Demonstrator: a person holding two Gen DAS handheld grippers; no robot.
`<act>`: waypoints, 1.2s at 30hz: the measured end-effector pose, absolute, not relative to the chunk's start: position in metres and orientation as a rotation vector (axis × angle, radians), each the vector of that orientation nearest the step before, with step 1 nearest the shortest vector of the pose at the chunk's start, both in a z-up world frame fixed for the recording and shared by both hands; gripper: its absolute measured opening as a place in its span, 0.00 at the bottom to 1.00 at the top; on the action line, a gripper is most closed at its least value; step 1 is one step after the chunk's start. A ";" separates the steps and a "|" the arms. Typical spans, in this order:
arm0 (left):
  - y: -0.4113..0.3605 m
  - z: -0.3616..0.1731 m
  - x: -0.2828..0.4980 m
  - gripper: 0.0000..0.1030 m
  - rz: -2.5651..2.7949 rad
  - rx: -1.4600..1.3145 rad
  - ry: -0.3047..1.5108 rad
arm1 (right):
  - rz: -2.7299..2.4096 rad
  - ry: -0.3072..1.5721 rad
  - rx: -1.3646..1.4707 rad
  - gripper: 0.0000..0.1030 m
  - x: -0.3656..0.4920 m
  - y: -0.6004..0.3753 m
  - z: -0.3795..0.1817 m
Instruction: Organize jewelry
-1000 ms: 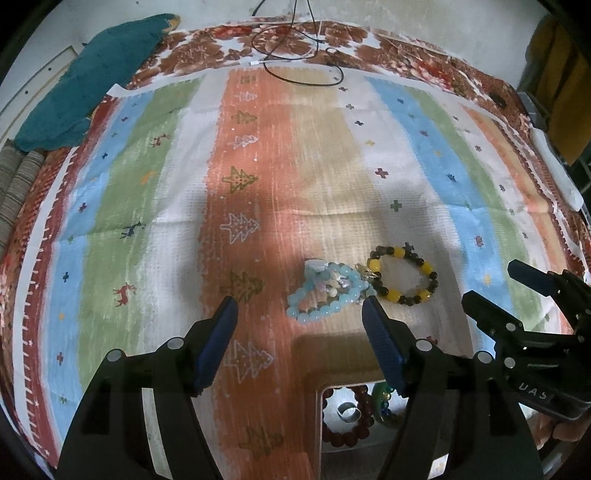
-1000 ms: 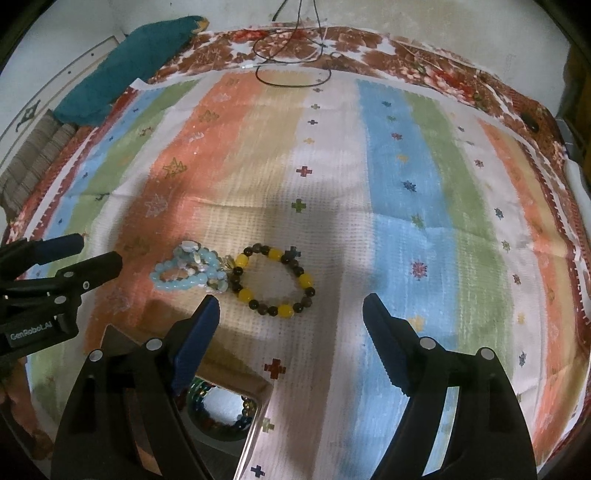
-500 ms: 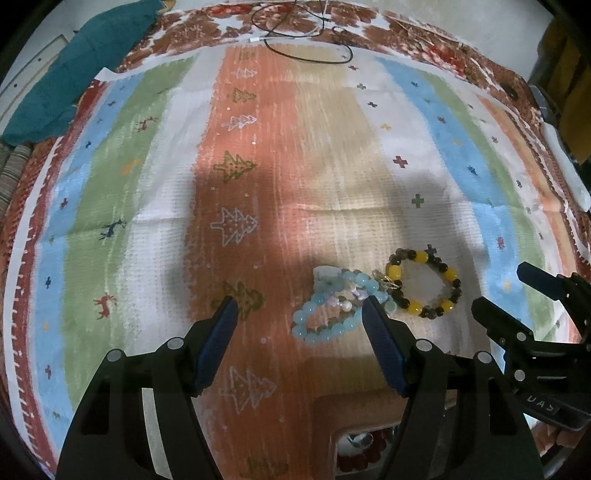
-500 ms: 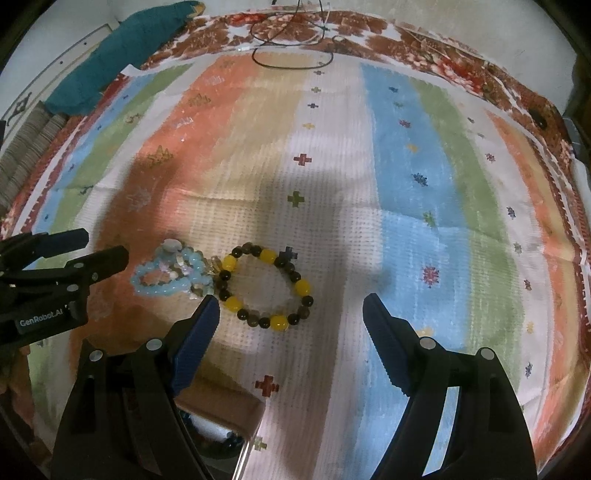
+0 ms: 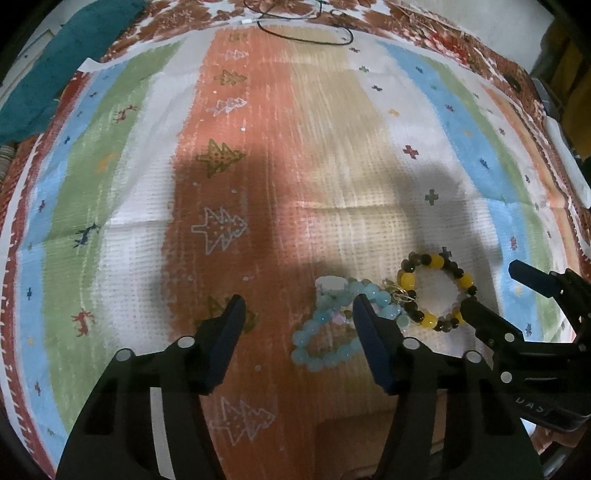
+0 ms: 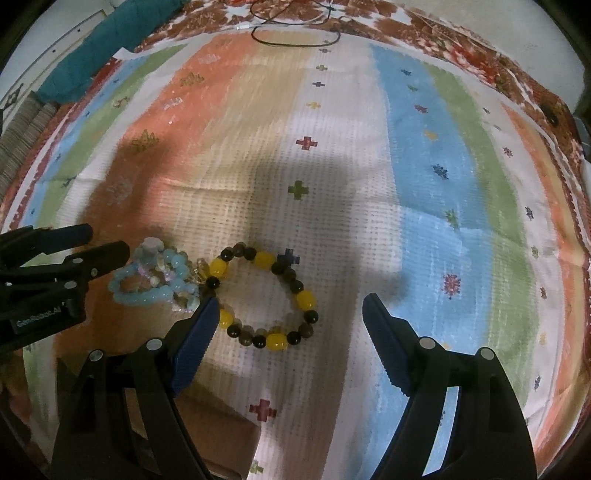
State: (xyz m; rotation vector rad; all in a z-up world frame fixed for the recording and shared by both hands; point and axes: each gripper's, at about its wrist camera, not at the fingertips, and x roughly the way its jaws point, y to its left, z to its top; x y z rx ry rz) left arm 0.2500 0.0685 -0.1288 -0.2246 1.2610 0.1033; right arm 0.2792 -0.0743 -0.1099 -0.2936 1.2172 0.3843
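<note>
Left-wrist view: left gripper points steeply down at a striped cloth printed with trees, deer and small crosses. Its jaws have just been closing and stand partly apart, pressing on nothing. Pale blue bead bracelet lies on the orange stripe toward the near edge of the cloth; the right finger of this gripper covers part of it, and the rest shows in the gap beside that finger. Whether the finger touches the beads cannot be told. Yellow-and-dark bead bracelet lies just beside the blue one, on the white stripe, and the two appear to touch where a small gold charm sits. Right gripper enters from the right edge, its lower fingertip at the rim of the yellow bracelet. Black cable loops at the far edge of the cloth, and a teal fabric lies past the far left corner.

Right-wrist view: right gripper is released, jaws wide apart, gripping nothing. Yellow-and-dark bead bracelet lies flat between the two fingers; the left finger overlaps its near left rim. Pale blue bead bracelet sits beside it to the left. Left gripper reaches in from the left edge, with its fingertips at the blue beads.
</note>
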 end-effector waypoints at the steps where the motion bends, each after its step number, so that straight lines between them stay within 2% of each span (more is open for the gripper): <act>1: 0.068 -0.131 0.251 0.54 0.101 -0.224 1.267 | 0.384 1.221 -0.295 0.77 0.281 -0.073 -0.112; 3: 0.068 -0.135 0.254 0.52 0.099 -0.221 1.275 | 0.384 1.226 -0.299 0.77 0.283 -0.072 -0.115; 14: 0.060 -0.153 0.263 0.39 0.077 -0.184 1.311 | 0.384 1.262 -0.322 0.57 0.294 -0.067 -0.135; 18: 0.057 -0.155 0.266 0.27 0.059 -0.188 1.305 | 0.382 1.266 -0.343 0.47 0.297 -0.065 -0.142; 25: 0.059 -0.162 0.268 0.14 0.008 -0.267 1.303 | 0.389 1.257 -0.374 0.33 0.297 -0.058 -0.147; 26: 0.060 -0.163 0.269 0.13 0.002 -0.281 1.302 | 0.393 1.257 -0.374 0.32 0.297 -0.056 -0.148; 28: 0.060 -0.164 0.270 0.12 -0.004 -0.289 1.301 | 0.393 1.254 -0.380 0.22 0.296 -0.056 -0.148; 31: 0.060 -0.163 0.270 0.10 -0.004 -0.272 1.297 | 0.394 1.250 -0.375 0.13 0.297 -0.056 -0.147; 36: 0.053 -0.158 0.270 0.10 0.010 -0.242 1.294 | 0.398 1.240 -0.379 0.12 0.293 -0.059 -0.145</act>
